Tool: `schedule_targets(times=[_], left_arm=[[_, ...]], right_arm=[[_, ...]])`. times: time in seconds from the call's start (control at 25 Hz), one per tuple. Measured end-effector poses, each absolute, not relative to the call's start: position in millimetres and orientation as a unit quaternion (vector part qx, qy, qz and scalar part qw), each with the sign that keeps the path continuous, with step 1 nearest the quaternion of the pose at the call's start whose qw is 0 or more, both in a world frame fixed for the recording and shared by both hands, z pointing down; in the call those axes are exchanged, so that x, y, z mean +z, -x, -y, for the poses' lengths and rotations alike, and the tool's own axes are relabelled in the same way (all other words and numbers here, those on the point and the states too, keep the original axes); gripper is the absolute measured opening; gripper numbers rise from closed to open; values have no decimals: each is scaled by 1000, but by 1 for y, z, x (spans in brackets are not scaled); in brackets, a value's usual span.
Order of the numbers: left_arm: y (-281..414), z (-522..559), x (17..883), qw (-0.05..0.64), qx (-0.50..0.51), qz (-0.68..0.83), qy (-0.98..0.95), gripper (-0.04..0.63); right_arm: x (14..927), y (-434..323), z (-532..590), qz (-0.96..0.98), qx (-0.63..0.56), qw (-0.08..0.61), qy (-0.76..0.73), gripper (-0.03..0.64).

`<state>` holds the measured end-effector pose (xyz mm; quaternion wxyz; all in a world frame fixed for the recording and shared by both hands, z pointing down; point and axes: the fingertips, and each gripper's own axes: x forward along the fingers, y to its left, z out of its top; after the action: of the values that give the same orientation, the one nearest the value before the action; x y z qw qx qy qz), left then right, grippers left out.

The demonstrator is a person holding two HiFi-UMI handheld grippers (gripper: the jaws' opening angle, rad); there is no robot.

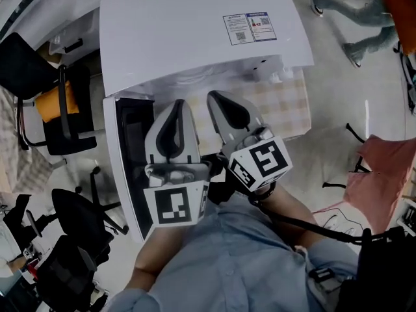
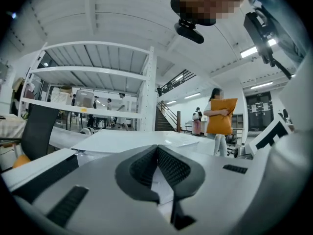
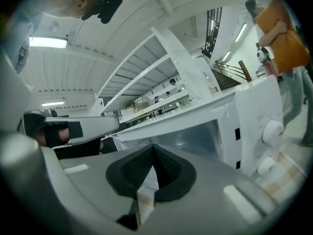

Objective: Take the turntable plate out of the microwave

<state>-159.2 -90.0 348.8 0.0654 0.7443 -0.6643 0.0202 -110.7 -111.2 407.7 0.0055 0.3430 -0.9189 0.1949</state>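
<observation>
Head view looks down on a white microwave [image 1: 195, 25] standing on a pale checked cloth [image 1: 286, 106], with a printed label [image 1: 250, 28] on its top. Its door [image 1: 127, 155], with a dark window, is swung wide open to the left side of the picture. In front of the opening a person in a light blue shirt [image 1: 227, 259] holds both tools side by side, pointing in toward the cavity.

The left gripper [image 1: 181, 104] is next to the open door, and its own view shows the ribbed black pads pressed together at the tips with nothing between them. The right gripper [image 1: 214, 96] sits just beside it, rolled slightly. Its jaws are also closed on nothing, and its view looks at the microwave's front, with the cavity [image 3: 195, 136] on the left and two round knobs [image 3: 272, 131] on the right.

The turntable plate can't be made out in any view: the microwave's top hides the inside from above, and the cavity is only a pale glare. Neither tool holds it.

Black office chairs [image 1: 71, 109] stand left of the door.
</observation>
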Motion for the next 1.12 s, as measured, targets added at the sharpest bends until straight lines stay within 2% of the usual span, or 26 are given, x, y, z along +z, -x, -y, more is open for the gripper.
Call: schedule_targets(times=[0.44, 0.64, 0.8, 0.92, 1.12], left_arm=[[164, 103, 403, 92, 18, 674, -732, 8], [165, 102, 414, 120, 27, 675, -728, 8], [166, 99, 414, 142, 35, 671, -727, 8], [166, 102, 409, 147, 35, 666, -730, 8], [175, 110, 403, 150, 35, 672, -725, 8]], right_arm=[[494, 109, 121, 906, 236, 19, -351, 2], [532, 110, 122, 886, 293, 31, -359, 2], [548, 114, 123, 857, 373, 8, -355, 5], [557, 115, 126, 830, 437, -25, -346, 32], [570, 123, 134, 794, 508, -48, -330, 120]])
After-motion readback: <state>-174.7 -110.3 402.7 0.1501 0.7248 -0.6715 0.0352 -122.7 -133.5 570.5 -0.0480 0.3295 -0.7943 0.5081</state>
